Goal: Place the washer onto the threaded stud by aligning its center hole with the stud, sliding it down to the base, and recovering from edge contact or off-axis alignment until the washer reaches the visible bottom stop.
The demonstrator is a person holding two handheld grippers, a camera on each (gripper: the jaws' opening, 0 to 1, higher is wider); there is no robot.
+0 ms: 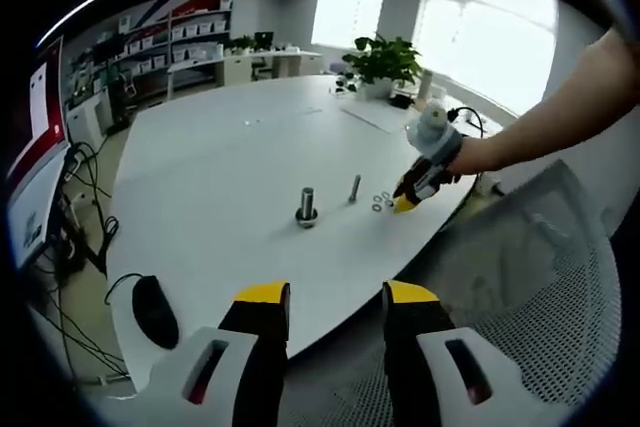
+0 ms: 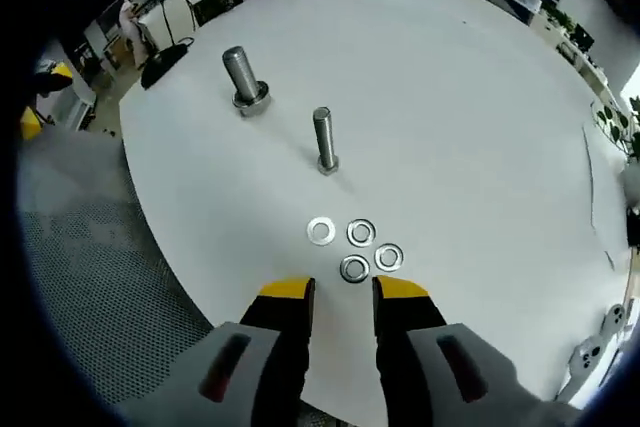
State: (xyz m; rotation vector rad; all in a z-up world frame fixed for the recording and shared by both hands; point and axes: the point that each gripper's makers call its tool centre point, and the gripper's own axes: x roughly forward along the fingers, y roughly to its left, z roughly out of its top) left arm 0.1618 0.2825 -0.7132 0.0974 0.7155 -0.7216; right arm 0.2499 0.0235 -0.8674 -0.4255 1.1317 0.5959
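Several flat steel washers [image 2: 355,247] lie in a cluster on the white table [image 2: 450,117], just beyond my right gripper [image 2: 343,292], which is open and holds nothing. Past them a thin threaded stud [image 2: 324,139] stands upright, and further off a thicker stud [image 2: 243,77] stands on a wide base. In the left gripper view the thick stud [image 1: 306,207], the thin stud [image 1: 355,188] and the washers [image 1: 381,201] sit mid-table. The right gripper [image 1: 404,204], held by a person's hand, points down beside the washers. My left gripper [image 1: 336,297] is open and bare near the table's edge.
A black mouse [image 1: 155,309] with its cable lies near the left table edge. A grey mesh chair [image 1: 540,277] stands by the near edge. A potted plant [image 1: 383,59] and small items sit at the far end, and a monitor [image 1: 30,167] stands at the left.
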